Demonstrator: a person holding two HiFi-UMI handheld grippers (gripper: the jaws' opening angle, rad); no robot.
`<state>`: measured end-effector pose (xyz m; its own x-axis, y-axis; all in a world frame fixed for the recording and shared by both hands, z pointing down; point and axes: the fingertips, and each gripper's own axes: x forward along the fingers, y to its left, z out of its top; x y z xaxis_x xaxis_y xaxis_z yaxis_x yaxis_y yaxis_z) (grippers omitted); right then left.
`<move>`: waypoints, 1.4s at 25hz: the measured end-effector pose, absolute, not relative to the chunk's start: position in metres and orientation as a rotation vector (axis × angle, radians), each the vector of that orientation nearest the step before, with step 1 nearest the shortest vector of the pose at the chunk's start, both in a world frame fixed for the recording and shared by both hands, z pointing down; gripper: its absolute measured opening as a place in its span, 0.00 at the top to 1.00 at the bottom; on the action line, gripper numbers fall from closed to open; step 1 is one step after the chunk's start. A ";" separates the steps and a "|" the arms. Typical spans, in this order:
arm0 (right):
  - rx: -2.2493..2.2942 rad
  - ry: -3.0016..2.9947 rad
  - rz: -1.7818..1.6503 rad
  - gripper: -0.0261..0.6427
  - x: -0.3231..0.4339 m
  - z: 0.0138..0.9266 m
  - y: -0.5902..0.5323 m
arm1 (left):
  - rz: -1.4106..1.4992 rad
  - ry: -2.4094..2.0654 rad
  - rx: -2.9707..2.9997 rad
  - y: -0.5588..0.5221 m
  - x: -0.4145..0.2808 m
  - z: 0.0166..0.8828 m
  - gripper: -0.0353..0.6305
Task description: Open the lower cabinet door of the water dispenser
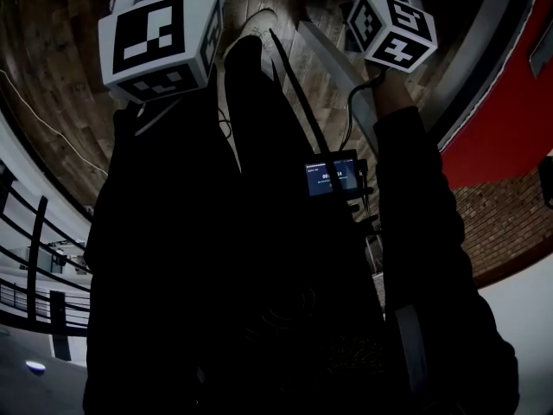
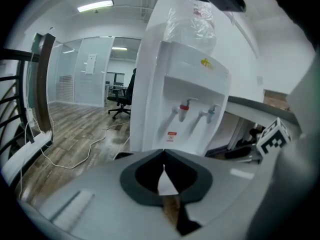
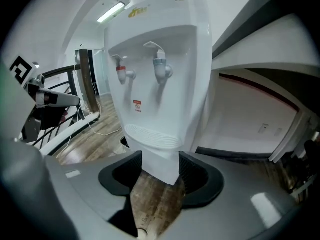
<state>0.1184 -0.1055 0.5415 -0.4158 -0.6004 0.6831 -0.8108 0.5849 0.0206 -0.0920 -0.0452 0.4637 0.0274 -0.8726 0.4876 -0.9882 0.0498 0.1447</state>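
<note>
We see one water dispenser (image 3: pixel 155 84), white and upright on the wooden floor (image 2: pixel 65 129), in front of both grippers. It carries two taps: one red tap (image 3: pixel 121 70) and one blue tap (image 3: pixel 160 66), side by side above a single ribbed drip tray (image 3: pixel 152 136). One small red sticker (image 3: pixel 137 105) sits between the taps and the tray. On top of the dispenser there is one crumpled clear plastic cover (image 2: pixel 192 21).

We hold two grippers. The left gripper (image 2: pixel 164 154) has its jaws drawn together until the tips meet, with nothing between them. It points at the dispenser from the side of the red tap and is well apart from it. The right gripper (image 3: pixel 160 159) has its jaws spread wide. The lower cabinet front (image 3: pixel 160 171), the plain white part under the drip tray, shows in the gap between them, but the pads do not touch it. We cannot make out a door seam or handle there.

In the head view we count two marker cubes, one on the left (image 1: pixel 162 40) and one on the right (image 1: pixel 393 28), above our dark clothing, and one small lit screen (image 1: pixel 333 178) between the arms. Behind the dispenser in the left gripper view stand one black office chair (image 2: pixel 125 96) and one lit ceiling lamp (image 2: pixel 95 5), and one white cable (image 2: pixel 75 159) trails across the floor
</note>
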 end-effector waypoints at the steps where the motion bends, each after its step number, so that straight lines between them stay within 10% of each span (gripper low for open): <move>1: 1.118 -2.157 0.412 0.62 0.119 0.544 -0.108 | 0.338 -1.887 1.866 -0.047 -0.091 0.464 0.94; 35: 0.993 -2.047 0.259 0.55 0.119 0.612 -0.138 | 0.400 -1.857 1.859 -0.033 -0.088 0.497 0.94</move>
